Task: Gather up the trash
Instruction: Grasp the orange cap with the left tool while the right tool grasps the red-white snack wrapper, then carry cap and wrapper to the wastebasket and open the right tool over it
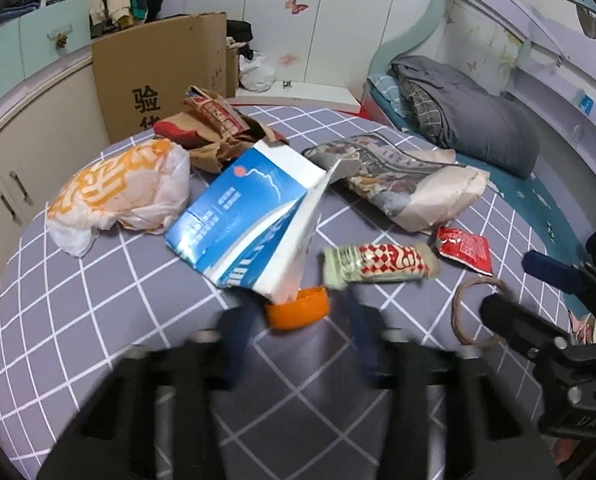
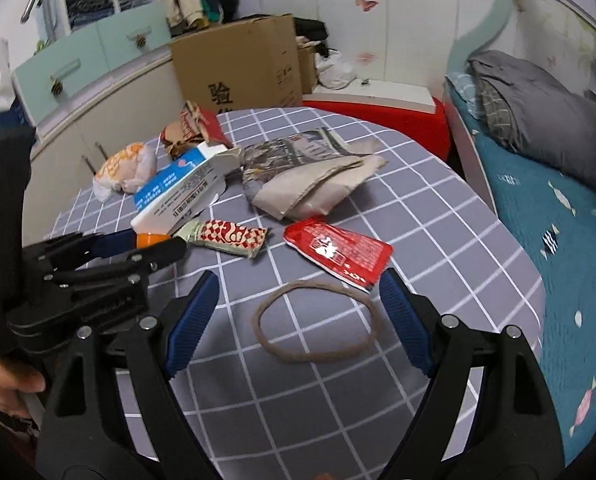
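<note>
Trash lies on a grey checked table (image 1: 98, 320): an orange cap (image 1: 298, 312), a blue-white carton (image 1: 250, 220), a red-white patterned wrapper (image 1: 381, 266), a red sachet (image 1: 463, 248), a brown rubber band (image 2: 317, 322), a white-orange plastic bag (image 1: 126, 194) and crumpled paper bags (image 1: 218, 128). My left gripper (image 1: 298, 320) is open and motion-blurred, its fingers either side of the orange cap (image 2: 150, 239). My right gripper (image 2: 298, 312) is open, its blue pads flanking the rubber band just above the table.
A printed paper bag (image 2: 305, 176) lies mid-table. A cardboard box (image 2: 238, 64) stands behind the table, cabinets (image 2: 98, 96) to the left, a bed with a grey quilt (image 2: 545, 120) to the right and a red stool (image 2: 377, 120) beyond the far edge.
</note>
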A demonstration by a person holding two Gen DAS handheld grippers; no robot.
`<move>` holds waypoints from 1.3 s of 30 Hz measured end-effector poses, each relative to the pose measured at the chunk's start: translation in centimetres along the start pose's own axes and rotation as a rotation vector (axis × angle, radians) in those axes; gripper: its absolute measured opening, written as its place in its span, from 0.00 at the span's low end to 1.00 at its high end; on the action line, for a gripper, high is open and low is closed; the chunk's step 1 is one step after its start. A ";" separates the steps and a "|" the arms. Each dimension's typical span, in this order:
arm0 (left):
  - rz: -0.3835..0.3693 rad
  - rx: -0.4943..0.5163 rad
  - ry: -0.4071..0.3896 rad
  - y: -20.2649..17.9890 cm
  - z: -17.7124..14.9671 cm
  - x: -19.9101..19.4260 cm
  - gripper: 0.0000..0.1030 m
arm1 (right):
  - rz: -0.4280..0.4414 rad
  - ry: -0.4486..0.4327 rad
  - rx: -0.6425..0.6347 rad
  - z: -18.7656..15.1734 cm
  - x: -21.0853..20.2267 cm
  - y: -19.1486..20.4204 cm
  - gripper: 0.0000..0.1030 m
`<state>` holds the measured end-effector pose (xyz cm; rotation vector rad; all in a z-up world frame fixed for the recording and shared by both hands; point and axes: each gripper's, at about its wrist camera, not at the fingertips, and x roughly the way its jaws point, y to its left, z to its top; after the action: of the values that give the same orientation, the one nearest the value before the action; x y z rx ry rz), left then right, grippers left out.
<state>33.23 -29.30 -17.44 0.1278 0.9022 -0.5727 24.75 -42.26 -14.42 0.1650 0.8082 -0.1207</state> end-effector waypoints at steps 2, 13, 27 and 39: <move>-0.026 -0.007 -0.007 0.4 -0.1 -0.2 0.29 | 0.020 0.007 -0.029 0.3 0.4 0.4 0.79; -0.031 -0.073 -0.008 4.6 -1.7 -2.1 0.29 | 0.054 0.032 -0.244 2.6 3.9 5.7 0.78; -0.069 -0.142 -0.036 7.3 -2.9 -4.5 0.29 | 0.055 0.089 -0.233 2.1 6.0 6.8 0.22; -0.102 -0.199 -0.117 10.7 -5.6 -9.7 0.29 | 0.226 -0.067 -0.124 0.0 -2.3 9.7 0.16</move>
<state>30.20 -14.32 -14.88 -0.1309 0.8505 -0.5759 24.88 -32.66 -11.79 0.1330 0.7231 0.1363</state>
